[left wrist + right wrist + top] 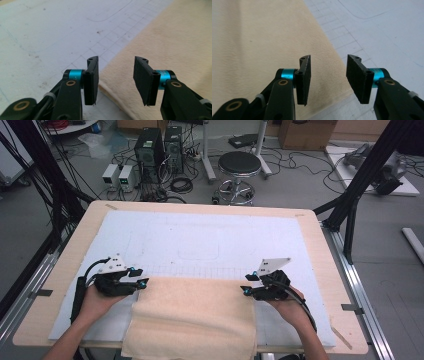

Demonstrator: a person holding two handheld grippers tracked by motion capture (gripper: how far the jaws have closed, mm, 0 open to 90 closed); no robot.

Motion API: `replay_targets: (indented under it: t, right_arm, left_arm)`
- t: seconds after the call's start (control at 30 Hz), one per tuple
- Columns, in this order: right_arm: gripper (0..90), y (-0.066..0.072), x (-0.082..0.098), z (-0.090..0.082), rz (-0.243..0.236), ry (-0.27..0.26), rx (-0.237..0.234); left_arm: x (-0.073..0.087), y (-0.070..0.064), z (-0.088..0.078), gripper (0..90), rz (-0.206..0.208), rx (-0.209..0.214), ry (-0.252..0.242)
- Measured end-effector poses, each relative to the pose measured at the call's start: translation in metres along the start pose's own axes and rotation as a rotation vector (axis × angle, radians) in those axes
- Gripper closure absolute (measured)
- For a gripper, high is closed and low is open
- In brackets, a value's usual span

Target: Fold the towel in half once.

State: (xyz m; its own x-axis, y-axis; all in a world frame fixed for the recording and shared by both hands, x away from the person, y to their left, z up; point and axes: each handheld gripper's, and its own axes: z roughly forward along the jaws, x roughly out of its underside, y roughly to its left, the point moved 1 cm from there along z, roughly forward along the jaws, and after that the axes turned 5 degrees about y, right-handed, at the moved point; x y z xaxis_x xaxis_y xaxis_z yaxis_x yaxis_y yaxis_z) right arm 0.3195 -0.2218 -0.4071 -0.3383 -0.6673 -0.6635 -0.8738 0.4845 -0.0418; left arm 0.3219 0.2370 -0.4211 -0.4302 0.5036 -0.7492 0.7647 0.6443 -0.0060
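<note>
So the towel (192, 317) is lying flat at the near edge of the table (315, 245), on the white mat (200, 240), and its near end is draped a bit over that edge. It looks doubled over already: a fold line can be seen running across it partway down in the high view, so one fold is probably done, though that's a guess from the crease.

The left gripper (141, 279) is parked at the towel's far left corner, the right gripper (246, 285) at the far right corner. Both sets of jaws are spread apart with nothing pinched between them. In the left gripper view the towel's edge can be seen passing under the gap, and the same goes for the right gripper view, but the pads aren't pressed on the cloth.

So the cloth seems to be laid down and let go of at the far corners. What's left, as far as can be judged: maybe another fold or some smoothing. Whether it's meant to be folded smaller can't be told from this.
</note>
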Motion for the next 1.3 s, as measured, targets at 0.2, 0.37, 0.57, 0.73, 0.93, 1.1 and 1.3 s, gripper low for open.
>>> replay_targets:
  t: [0.2, 0.37, 0.57, 0.73, 0.93, 1.1, 1.3]
  right_arm:
    - [50.6, -0.012, 0.011, 0.016, 0.056, 0.012, 0.02]
    - [45.9, -0.02, 0.014, 0.024, 0.075, 0.009, -0.016]
    - [48.5, -0.021, 0.016, 0.033, 0.085, 0.052, -0.036]
    - [53.3, -0.024, 0.018, 0.035, 0.114, 0.052, -0.07]
    - [73.3, -0.019, 0.021, 0.034, 0.141, 0.033, -0.106]
    - [80.8, -0.013, 0.015, 0.031, 0.12, 0.055, -0.095]
    - [82.4, -0.026, -0.013, 0.013, 0.073, 0.01, -0.025]
  left_arm:
    - [0.005, 0.01, 0.019, 50.7, -0.017, 0.029, 0.062]
    - [0.006, 0.009, 0.025, 52.4, -0.013, 0.038, 0.097]
    - [0.006, 0.01, 0.027, 54.1, -0.036, 0.054, 0.109]
    - [0.006, 0.008, 0.028, 61.1, -0.034, 0.071, 0.11]
    - [0.006, 0.002, 0.026, 72.2, -0.02, 0.054, 0.108]
    - [0.004, 0.003, 0.025, 84.1, -0.035, 0.035, 0.105]
    - [-0.024, 0.017, 0.027, 85.6, -0.096, -0.067, 0.039]
